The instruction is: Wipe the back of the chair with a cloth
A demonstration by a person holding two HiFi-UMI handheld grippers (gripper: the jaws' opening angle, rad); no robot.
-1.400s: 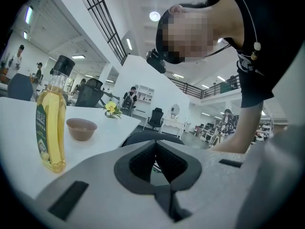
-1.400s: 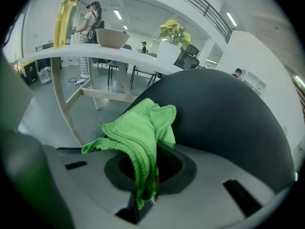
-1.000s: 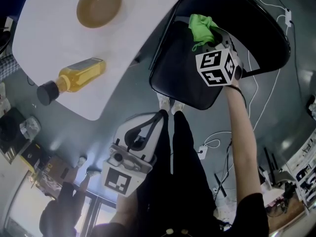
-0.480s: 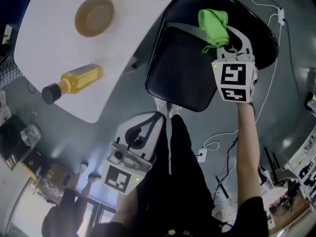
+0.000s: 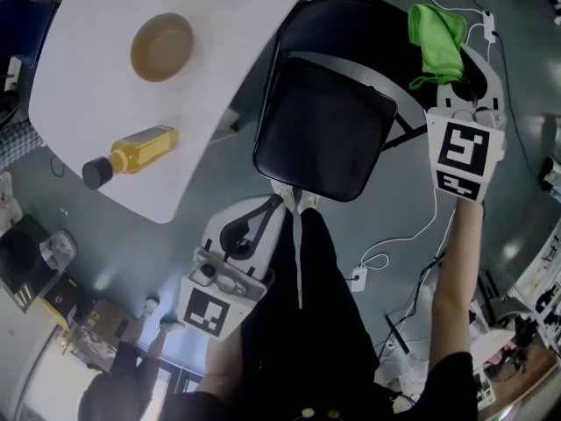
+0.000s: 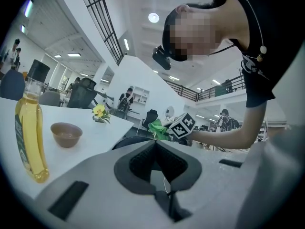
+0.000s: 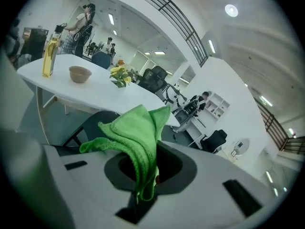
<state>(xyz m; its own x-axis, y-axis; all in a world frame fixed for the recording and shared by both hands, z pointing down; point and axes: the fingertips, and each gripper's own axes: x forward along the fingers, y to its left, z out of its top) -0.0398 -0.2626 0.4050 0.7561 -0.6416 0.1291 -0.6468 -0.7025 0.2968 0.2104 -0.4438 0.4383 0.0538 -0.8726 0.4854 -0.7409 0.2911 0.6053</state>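
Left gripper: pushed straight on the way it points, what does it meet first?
Probably the chair: its dark edge shows just beyond the closed jaw tips, though depth is hard to judge.

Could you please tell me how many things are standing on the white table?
3: a bottle near one edge, a bowl beside it, flowers farther along; more may be hidden.

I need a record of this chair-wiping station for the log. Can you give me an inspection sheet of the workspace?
Surface: white table, mostly bare.
Job's things: black chair beside the table; green cloth at the backrest's end, contact unclear.
Clutter: brown bowl and a bottle of yellow liquid standing on the table.
Grippers: right gripper shut on the cloth; left gripper shut, empty.
Cables: white cables trail over the floor.
Surroundings: grey floor; open office.
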